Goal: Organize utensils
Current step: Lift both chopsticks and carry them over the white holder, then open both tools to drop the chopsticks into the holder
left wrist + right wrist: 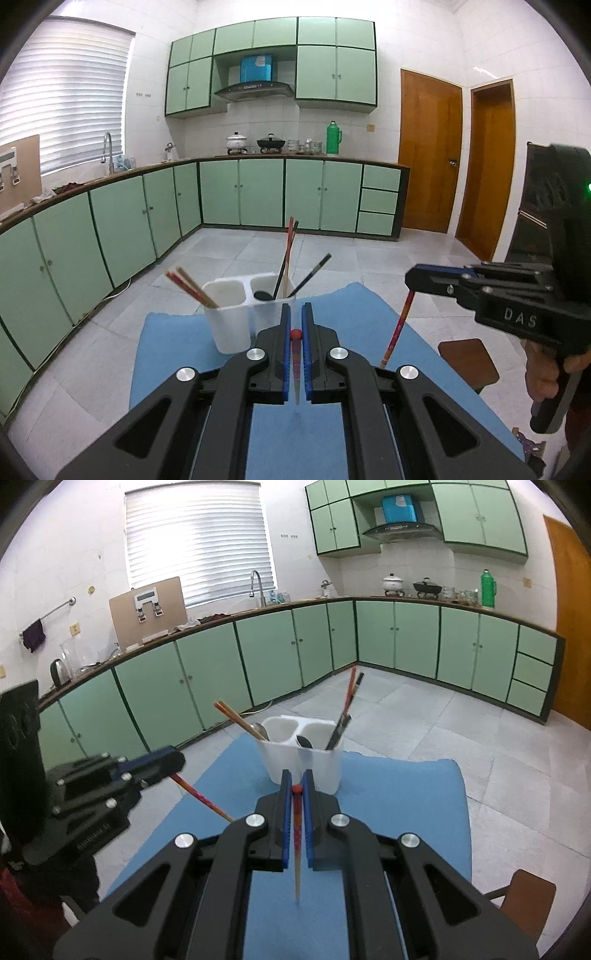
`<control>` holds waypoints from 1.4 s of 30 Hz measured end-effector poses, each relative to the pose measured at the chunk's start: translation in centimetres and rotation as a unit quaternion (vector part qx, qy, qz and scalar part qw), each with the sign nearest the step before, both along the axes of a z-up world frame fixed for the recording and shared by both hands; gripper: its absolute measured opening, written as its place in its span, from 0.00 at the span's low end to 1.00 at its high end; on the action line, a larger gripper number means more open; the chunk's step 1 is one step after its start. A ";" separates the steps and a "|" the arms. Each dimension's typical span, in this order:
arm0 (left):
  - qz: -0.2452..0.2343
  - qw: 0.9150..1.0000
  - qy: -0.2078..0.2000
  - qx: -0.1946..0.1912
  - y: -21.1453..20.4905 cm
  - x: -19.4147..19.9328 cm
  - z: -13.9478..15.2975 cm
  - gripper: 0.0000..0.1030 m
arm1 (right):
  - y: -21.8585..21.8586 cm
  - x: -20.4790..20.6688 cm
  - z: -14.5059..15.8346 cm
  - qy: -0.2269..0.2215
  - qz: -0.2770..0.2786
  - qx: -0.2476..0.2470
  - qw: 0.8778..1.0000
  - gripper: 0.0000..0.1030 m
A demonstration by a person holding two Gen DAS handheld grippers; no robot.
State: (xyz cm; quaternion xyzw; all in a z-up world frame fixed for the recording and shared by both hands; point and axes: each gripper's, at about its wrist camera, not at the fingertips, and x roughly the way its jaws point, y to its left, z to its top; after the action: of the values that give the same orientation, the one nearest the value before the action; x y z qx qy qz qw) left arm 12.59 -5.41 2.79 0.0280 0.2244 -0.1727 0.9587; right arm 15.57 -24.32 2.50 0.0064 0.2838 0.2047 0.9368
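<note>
A white two-compartment utensil holder [236,317] [303,764] stands on a blue mat [177,350] [399,797]. It holds chopsticks [190,286] [240,720] in one compartment, and dark chopsticks [288,254] [347,705] and a spoon [262,295] in the other. My left gripper [295,334] is shut on a red chopstick [296,369], tip resting on the mat. My right gripper [296,789] is shut on another red chopstick [297,849], seen beside it in the left wrist view [397,328]. Both hover just before the holder.
Green kitchen cabinets [258,192] line the walls behind. A brown stool [467,362] [528,893] stands beside the mat's right edge. Tiled floor [236,254] lies beyond the mat. Wooden doors [428,147] are at the right.
</note>
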 end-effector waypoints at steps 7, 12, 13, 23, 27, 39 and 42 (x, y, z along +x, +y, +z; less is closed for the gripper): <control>0.006 0.999 -0.041 -0.005 1.6 0.2 3.2 0.05 | 0.7 2.1 4.5 -0.036 0.010 0.000 0.999 0.05; 0.025 0.997 -0.074 -0.011 3.0 1.5 6.1 0.05 | 1.1 4.4 7.5 -0.066 0.004 0.005 0.998 0.05; 0.030 0.996 -0.082 -0.014 3.3 1.7 6.6 0.05 | 1.2 5.0 8.0 -0.071 0.003 0.009 0.997 0.05; 0.044 0.990 -0.130 -0.025 3.8 6.3 10.7 0.05 | 2.6 10.0 11.5 -0.121 -0.020 0.005 0.992 0.05; 0.044 0.991 -0.124 -0.019 3.0 8.6 10.2 0.05 | 3.1 12.1 11.6 -0.139 -0.031 -0.007 0.990 0.05; 0.048 0.996 -0.079 0.003 1.8 15.5 5.3 0.05 | 3.8 18.4 5.6 -0.107 -0.038 0.001 0.994 0.05; 0.049 0.997 -0.058 0.006 1.7 16.8 3.6 0.05 | 3.9 19.3 3.5 -0.084 -0.036 0.000 0.996 0.05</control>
State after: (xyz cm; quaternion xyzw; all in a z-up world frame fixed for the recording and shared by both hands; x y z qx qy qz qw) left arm 29.34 -3.69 6.35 0.0326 0.1710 -0.1223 0.9771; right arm 34.88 -20.44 6.02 -0.0008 0.2037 0.1701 0.9641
